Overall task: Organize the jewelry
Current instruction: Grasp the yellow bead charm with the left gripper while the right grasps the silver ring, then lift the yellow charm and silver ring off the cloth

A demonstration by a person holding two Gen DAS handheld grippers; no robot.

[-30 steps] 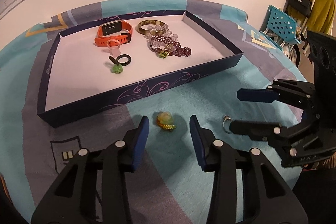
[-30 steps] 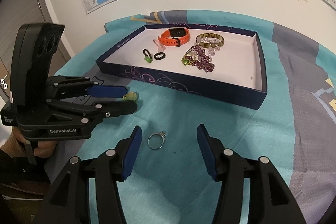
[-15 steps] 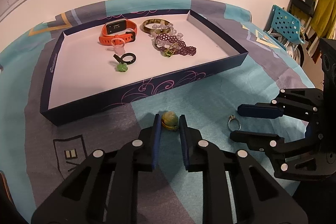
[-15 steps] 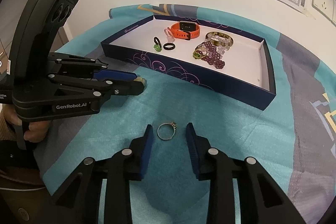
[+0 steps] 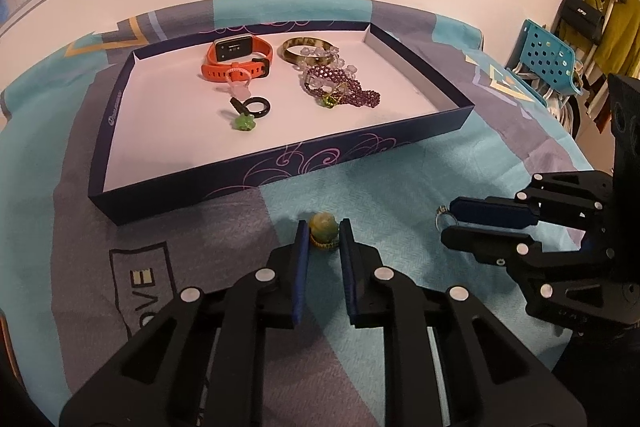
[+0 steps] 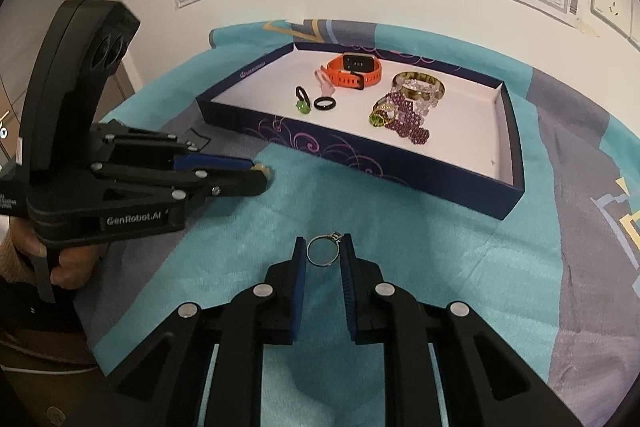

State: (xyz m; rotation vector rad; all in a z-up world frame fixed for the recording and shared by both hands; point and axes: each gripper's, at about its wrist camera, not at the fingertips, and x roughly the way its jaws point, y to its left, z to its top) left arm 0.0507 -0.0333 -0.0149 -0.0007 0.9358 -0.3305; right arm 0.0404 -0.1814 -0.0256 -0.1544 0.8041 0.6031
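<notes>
Surface (image 5: 400,163) under teal-and-grey cloth, map on far wall.

Dark blue tray (image 5: 280,163) (image 6: 360,163) at centre-far, white inside, shallow walls. In tray, far side: orange watch band (image 5: 236,61) (image 6: 354,71) left, gold bangle (image 5: 308,49) (image 6: 420,87) right. Purple bead bracelet (image 5: 340,89) (image 6: 408,123) just near of bangle, touching clear beads. Black ring (image 5: 256,105) (image 6: 324,103) and small green-stone ring (image 5: 243,121) (image 6: 303,103) near of watch band, side by side. Small pink ring (image 5: 239,83) (image 6: 326,83) against watch band.

Left gripper (image 5: 324,229) (image 6: 264,177) on cloth near of tray, angled down. Fingers (image 5: 301,267) clenched on green bead ring (image 5: 324,227), bead pinched between blue pads at the tips, ring resting on cloth. Only a pale sliver of it visible at fingertips in right wrist view.

Right gripper (image 6: 323,251) (image 5: 446,223) right of left one, also near of tray, angled down. Fingers (image 6: 349,279) just been closing, now pressing both sides of thin silver ring (image 6: 323,251) (image 5: 440,215) lying flat on teal cloth; small stone setting at far-right of band.

Hand visible at left gripper's handle, bottom left of right wrist view.
</notes>
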